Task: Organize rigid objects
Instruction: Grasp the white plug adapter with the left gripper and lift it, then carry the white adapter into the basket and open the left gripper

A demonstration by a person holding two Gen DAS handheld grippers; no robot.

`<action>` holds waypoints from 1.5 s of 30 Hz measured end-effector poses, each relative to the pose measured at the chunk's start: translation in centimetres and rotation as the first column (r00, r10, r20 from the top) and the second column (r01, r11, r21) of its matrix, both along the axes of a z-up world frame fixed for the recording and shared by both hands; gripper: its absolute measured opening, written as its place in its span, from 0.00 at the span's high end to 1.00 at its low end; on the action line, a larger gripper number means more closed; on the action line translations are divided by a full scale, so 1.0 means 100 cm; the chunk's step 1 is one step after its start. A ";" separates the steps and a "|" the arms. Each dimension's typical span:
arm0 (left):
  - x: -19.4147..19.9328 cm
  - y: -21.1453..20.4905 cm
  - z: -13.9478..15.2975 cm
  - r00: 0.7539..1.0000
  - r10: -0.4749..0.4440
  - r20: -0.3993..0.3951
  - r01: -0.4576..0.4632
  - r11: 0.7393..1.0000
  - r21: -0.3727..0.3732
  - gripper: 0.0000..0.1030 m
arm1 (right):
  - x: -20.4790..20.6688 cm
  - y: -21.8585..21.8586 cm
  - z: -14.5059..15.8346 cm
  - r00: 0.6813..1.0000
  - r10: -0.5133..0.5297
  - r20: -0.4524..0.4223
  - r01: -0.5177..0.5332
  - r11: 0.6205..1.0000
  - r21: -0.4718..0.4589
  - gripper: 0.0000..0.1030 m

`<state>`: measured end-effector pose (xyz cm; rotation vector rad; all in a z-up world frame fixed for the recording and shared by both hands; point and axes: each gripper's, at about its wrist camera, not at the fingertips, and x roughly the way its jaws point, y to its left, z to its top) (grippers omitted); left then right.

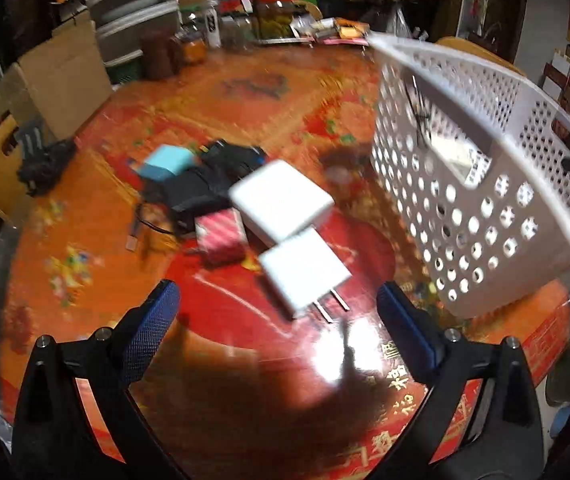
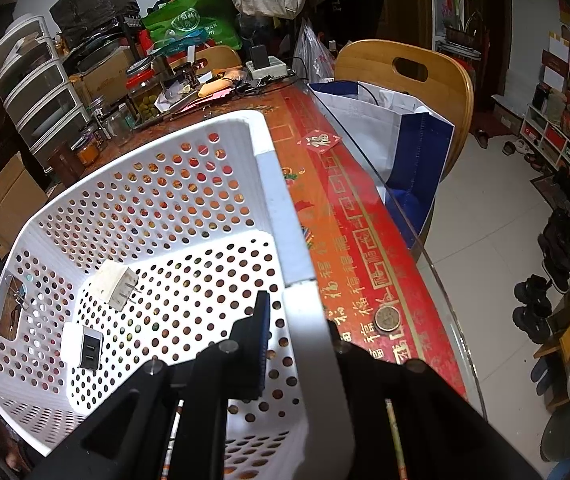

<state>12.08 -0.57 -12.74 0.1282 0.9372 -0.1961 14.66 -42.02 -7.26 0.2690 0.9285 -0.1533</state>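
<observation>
In the left wrist view, which is blurred, my left gripper (image 1: 277, 298) is open above the red table with nothing between its blue pads. Just beyond its tips lies a white plug adapter (image 1: 305, 274), prongs toward me. Behind it lie a larger white block (image 1: 283, 200), a red striped box (image 1: 221, 240), a teal box (image 1: 165, 164) and black gear (image 1: 213, 178). The white perforated basket (image 1: 485, 160) stands tilted at the right. My right gripper (image 2: 301, 332) is shut on the basket's rim (image 2: 281, 208). Inside the basket lie a white pronged plug (image 2: 115, 284) and a white USB charger (image 2: 83, 344).
Jars (image 1: 273, 16) and clutter line the table's far edge, with drawers and a cardboard box (image 1: 61, 76) behind. A coin (image 2: 387, 319) lies near the glass table edge. A blue and white bag (image 2: 405, 148) sits on a wooden chair (image 2: 425, 68). Shoes lie on the floor at the right.
</observation>
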 end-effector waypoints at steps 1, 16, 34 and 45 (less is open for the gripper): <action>0.003 -0.009 -0.005 1.000 -0.001 -0.005 0.001 1.000 0.003 0.06 | 0.000 0.000 0.000 1.000 -0.001 0.000 0.001 1.000 0.001 0.87; 0.036 -0.027 -0.034 0.998 0.038 -0.055 -0.039 0.999 -0.027 0.47 | 0.000 0.001 0.000 1.000 0.001 -0.004 -0.001 1.000 0.003 0.87; 0.002 0.004 0.012 0.994 0.055 0.100 -0.048 0.997 -0.064 0.47 | 0.000 0.002 0.000 1.000 0.007 -0.005 -0.007 1.000 0.000 0.87; 0.020 0.014 0.048 0.977 0.093 0.194 -0.094 0.996 -0.004 0.47 | 0.000 0.002 0.000 1.000 0.011 -0.009 -0.011 1.000 -0.003 0.87</action>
